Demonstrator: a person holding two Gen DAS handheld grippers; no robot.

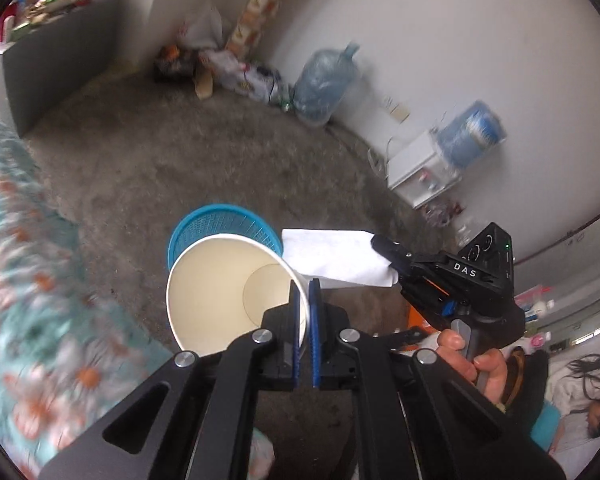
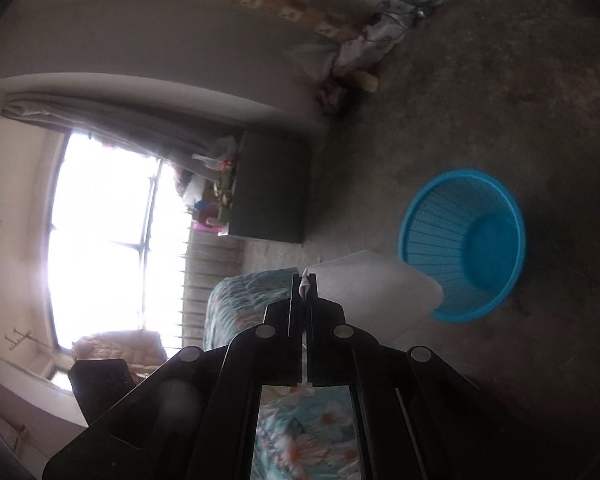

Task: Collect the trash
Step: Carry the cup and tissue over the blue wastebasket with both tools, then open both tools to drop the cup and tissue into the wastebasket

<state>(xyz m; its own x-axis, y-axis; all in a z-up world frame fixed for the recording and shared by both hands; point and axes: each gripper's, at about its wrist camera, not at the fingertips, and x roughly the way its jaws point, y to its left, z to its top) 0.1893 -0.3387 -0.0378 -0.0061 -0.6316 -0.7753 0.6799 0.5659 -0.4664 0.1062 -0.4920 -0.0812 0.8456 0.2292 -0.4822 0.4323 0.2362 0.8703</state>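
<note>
L gripper clamps paper cup rim; R gripper pinches tissue; blue basket beyond.

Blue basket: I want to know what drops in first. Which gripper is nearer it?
Left, judging loosely. The left gripper holds the paper cup over the blue basket; the right gripper, with the tissue, is beside it.

Grey concrete floor, white walls, a bright curtained window far left, floral bedspread near.
</note>
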